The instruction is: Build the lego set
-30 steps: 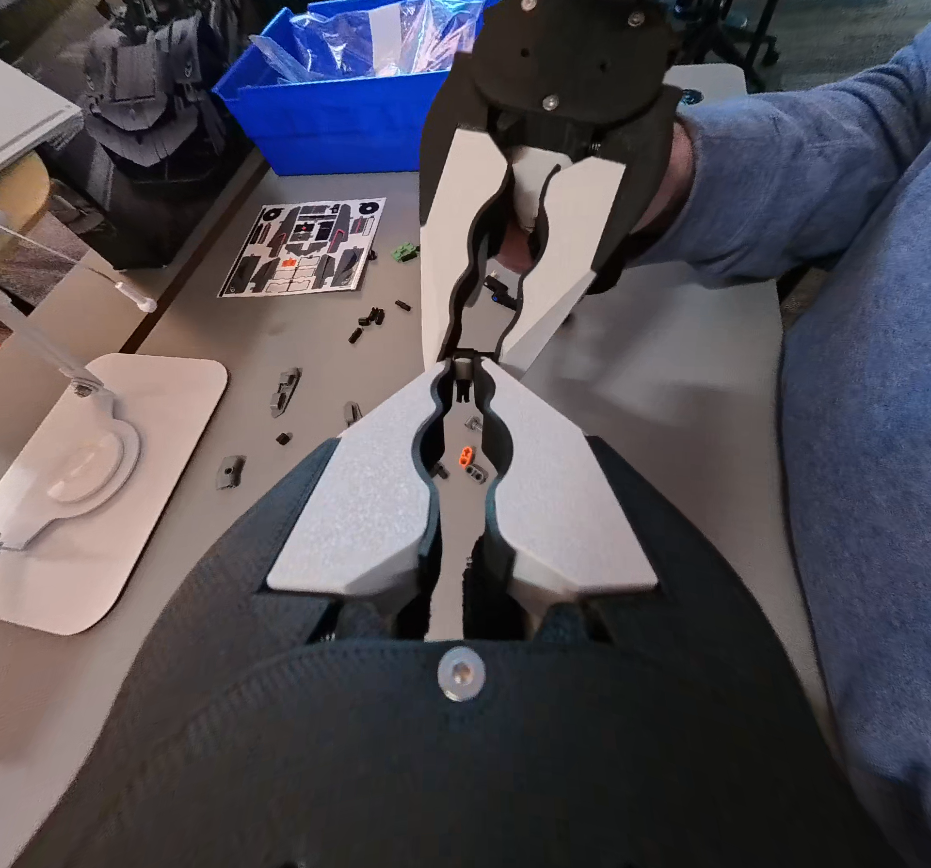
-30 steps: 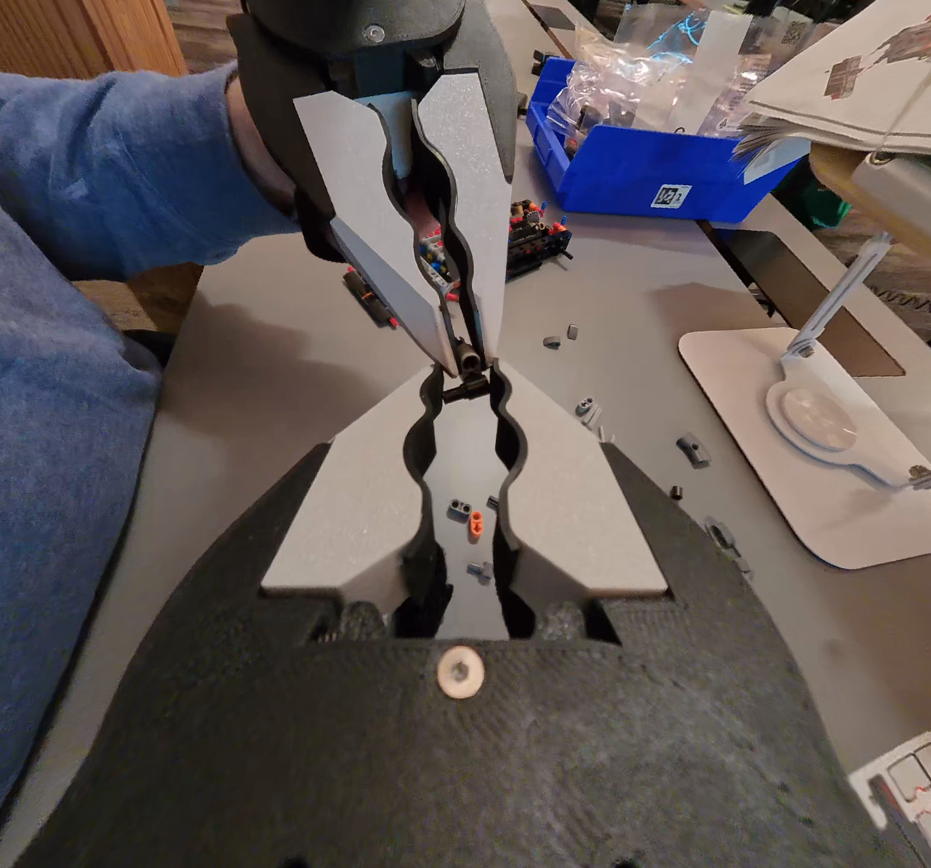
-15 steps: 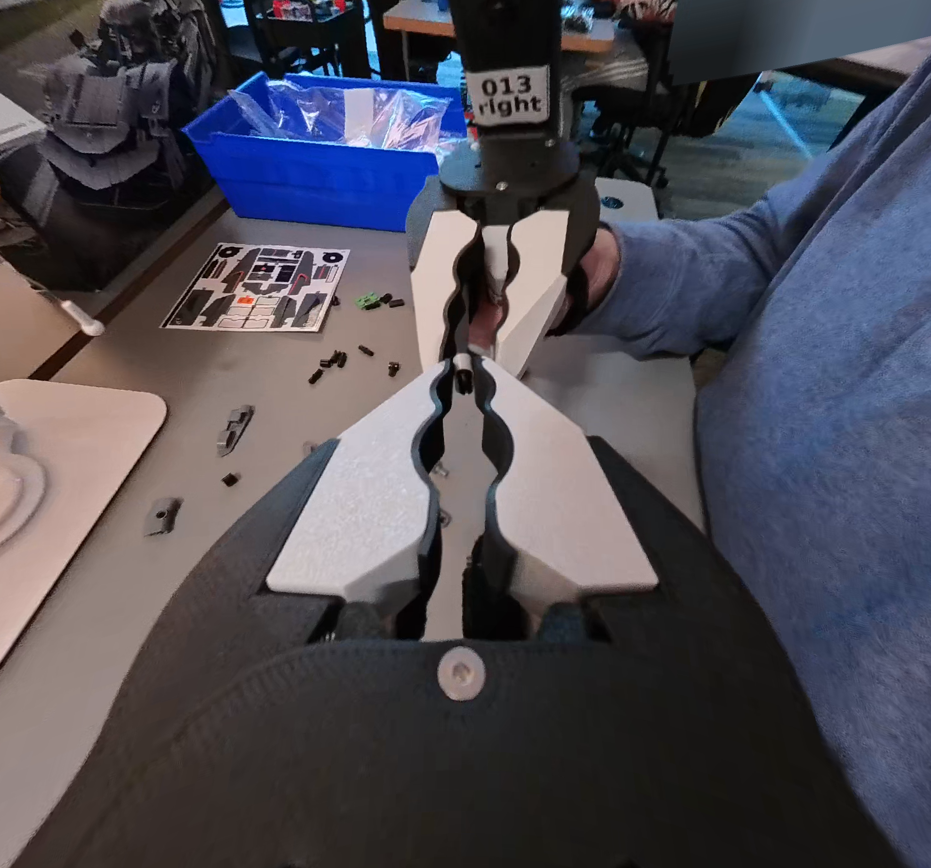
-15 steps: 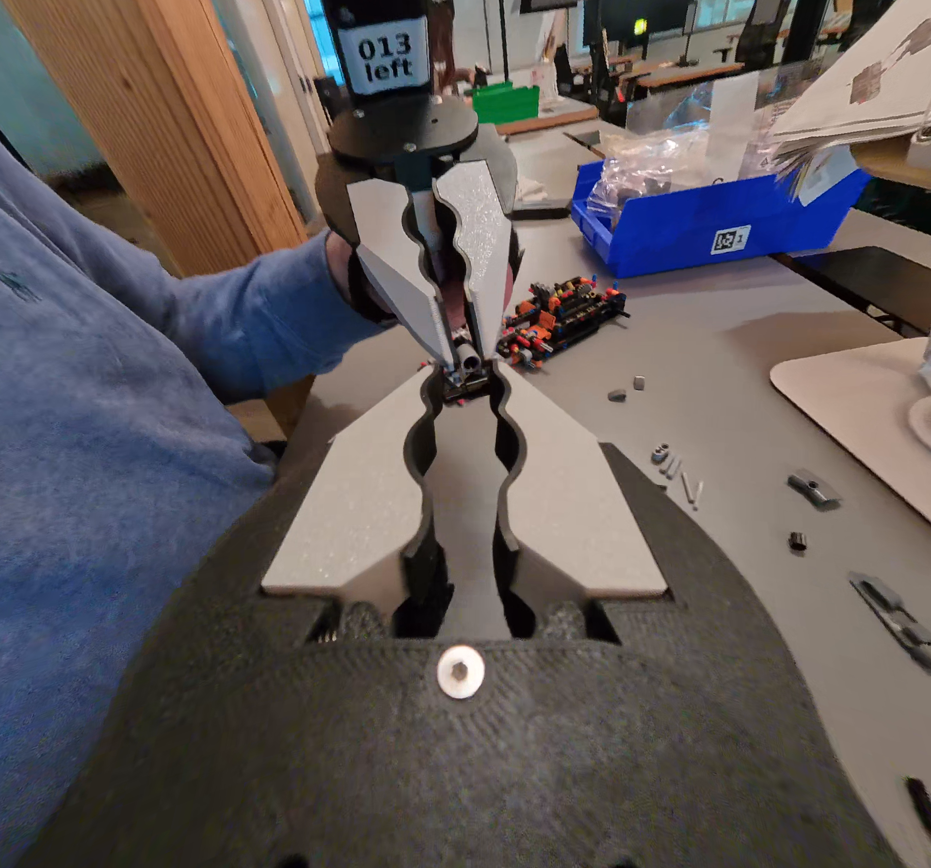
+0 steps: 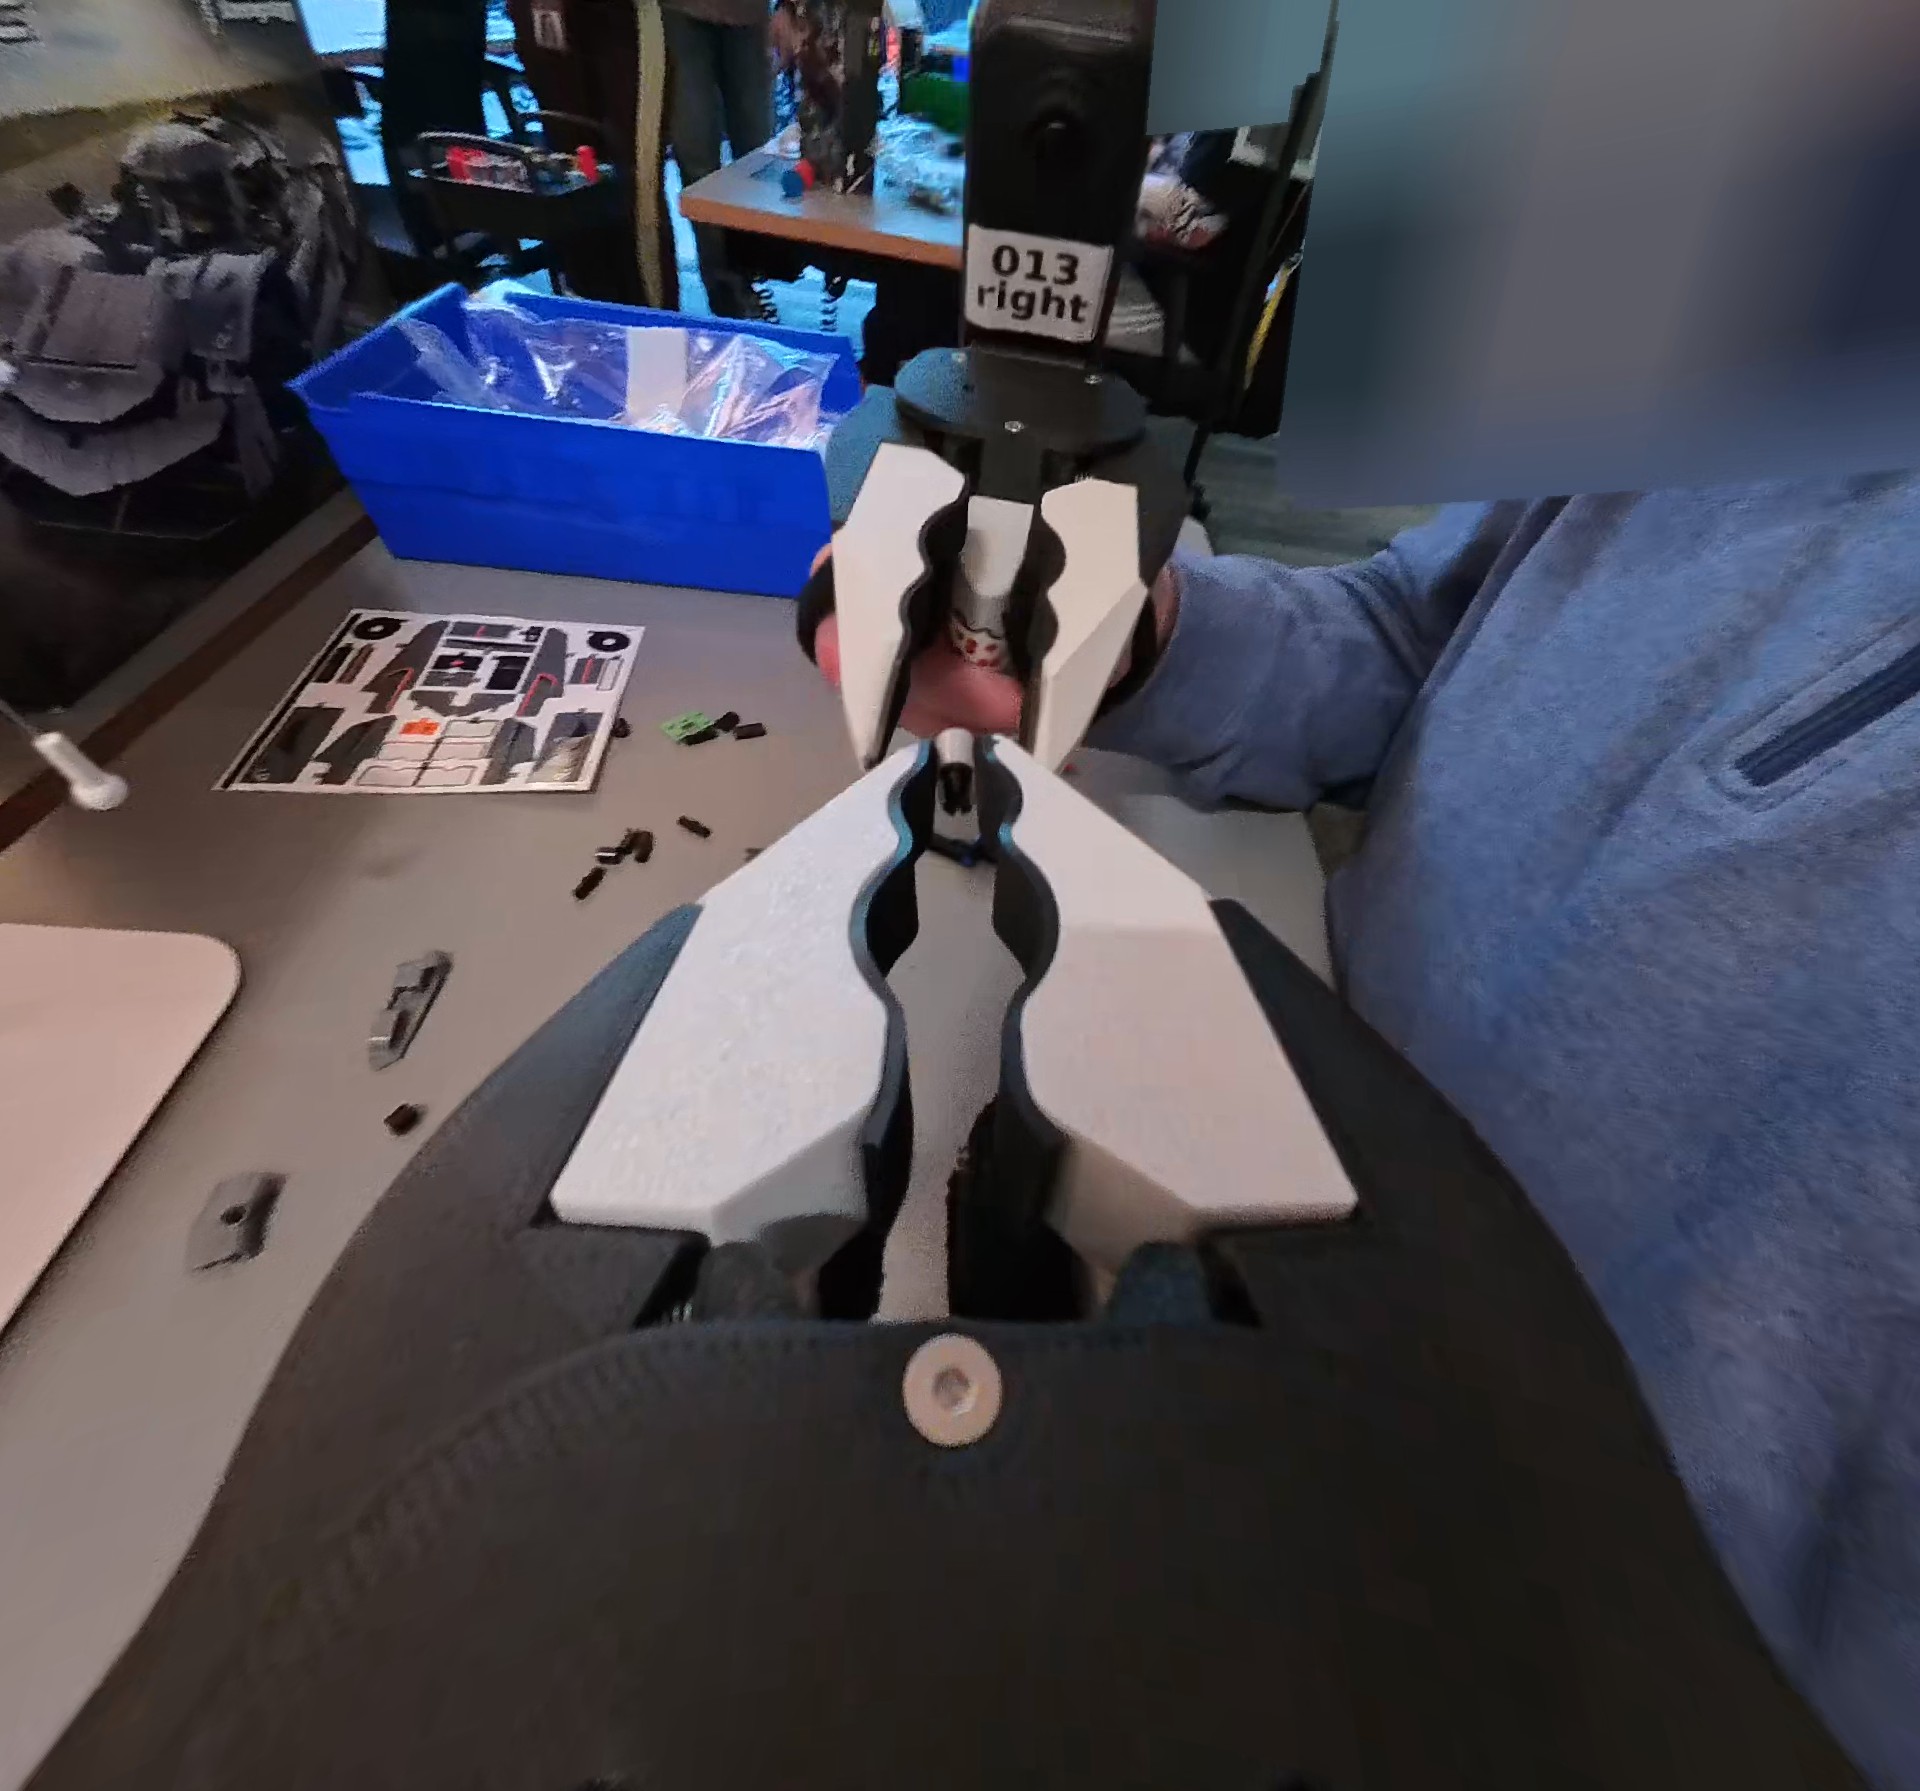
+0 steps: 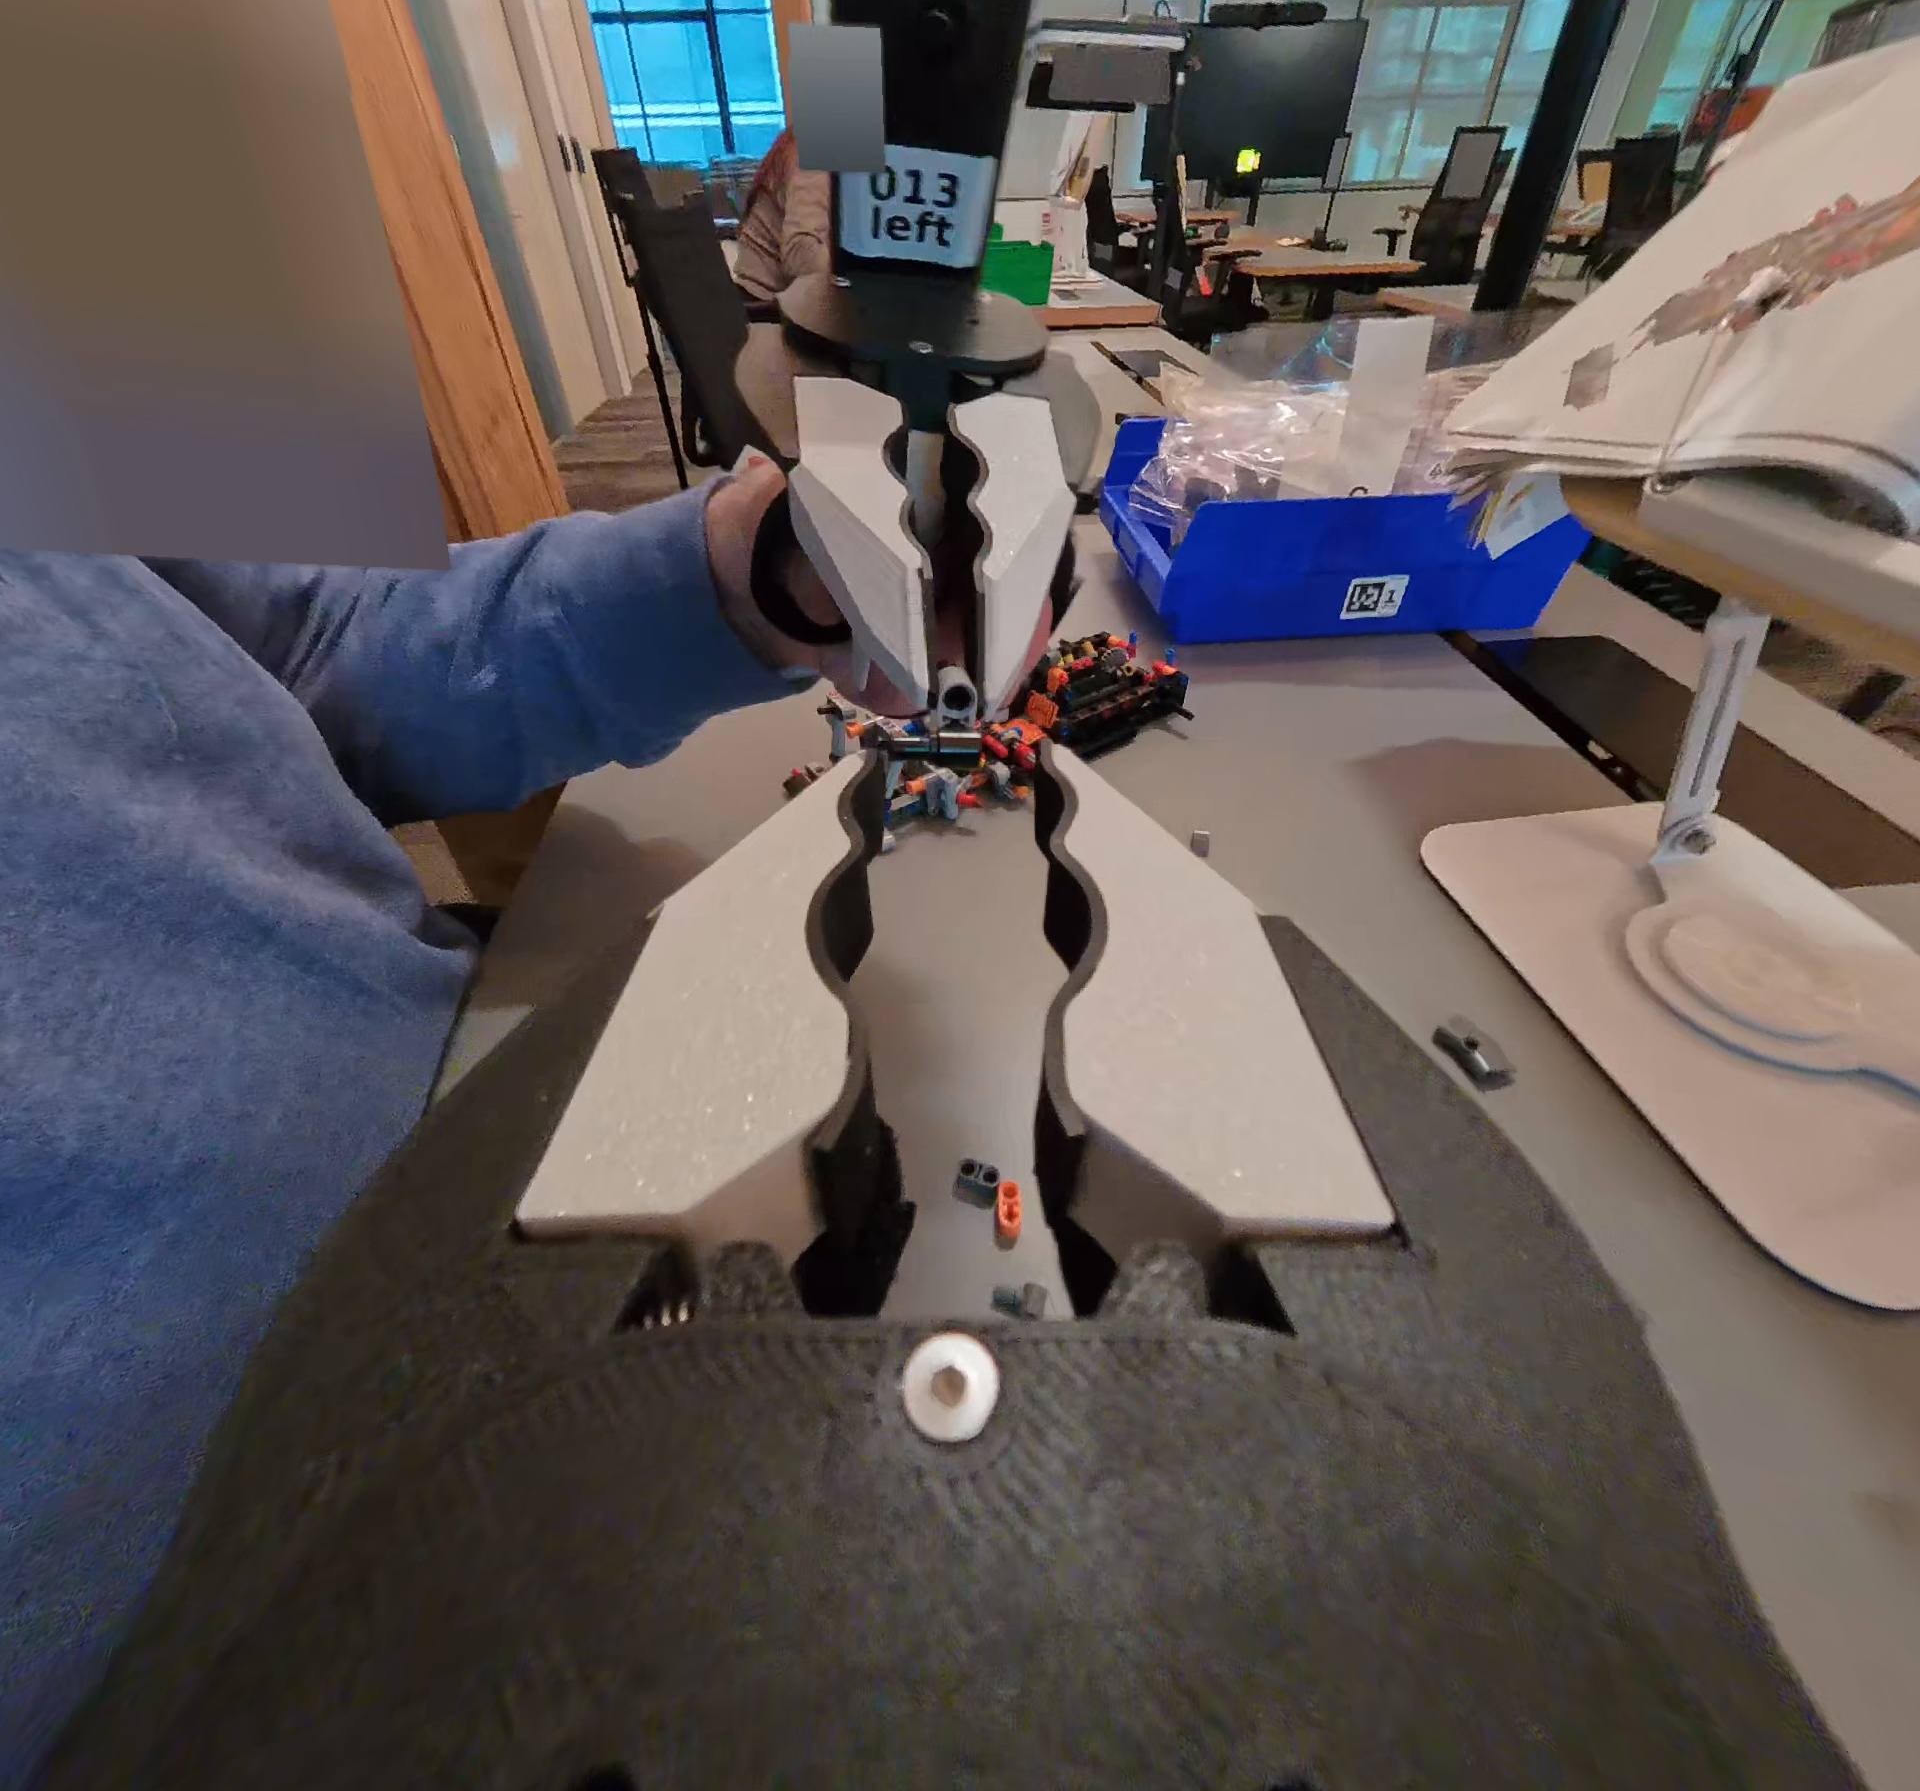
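Note:
My left gripper is shut on a small grey connector piece and holds it above the table. In the right wrist view the left gripper faces me, with the grey connector at its tips and a black pin stuck across under it. My right gripper is open, its fingertips spread on either side of the pin and not touching it. A partly built black and orange lego model lies on the table behind.
A blue bin of plastic bags stands at the back. A sticker sheet, a green piece and black pins lie left. A white stand base holding a booklet is right. Small pieces lie below my right gripper. My left and right fingertips are right by each other.
Both grippers have lifted and tilted up to level. My right gripper has opened and let go of the black pin, which stays on the grey connector in my left gripper.

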